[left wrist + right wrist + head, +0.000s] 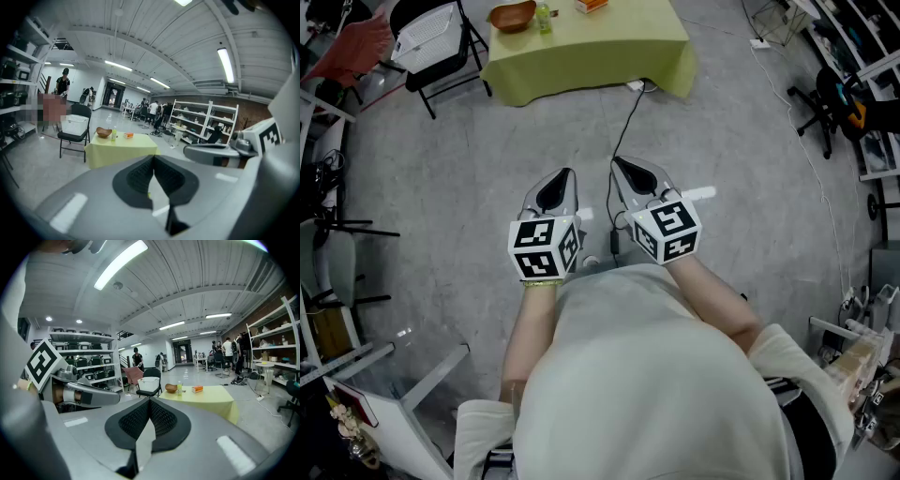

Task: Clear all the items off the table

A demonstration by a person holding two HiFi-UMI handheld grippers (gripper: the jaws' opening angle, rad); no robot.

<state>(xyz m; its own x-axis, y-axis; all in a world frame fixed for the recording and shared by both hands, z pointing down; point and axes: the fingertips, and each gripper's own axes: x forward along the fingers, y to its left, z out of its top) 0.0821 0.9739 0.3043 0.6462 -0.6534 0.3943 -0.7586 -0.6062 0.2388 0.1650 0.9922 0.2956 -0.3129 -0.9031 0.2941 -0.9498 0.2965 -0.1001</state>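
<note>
Bright, even indoor light, mostly from long white fluorescent ceiling tubes (226, 65); one blows out to pure white in the right gripper view. Shadows fall soft and short on the pale grey concrete floor (441, 169), with a small glare streak mid-frame. Both gripper views: heavy fisheye bend, black vignetted corners, close foreground soft. Yellow-green cloth-covered table (123, 147) is sharp at mid-range. Head view is dimmer toward its side edges.
</note>
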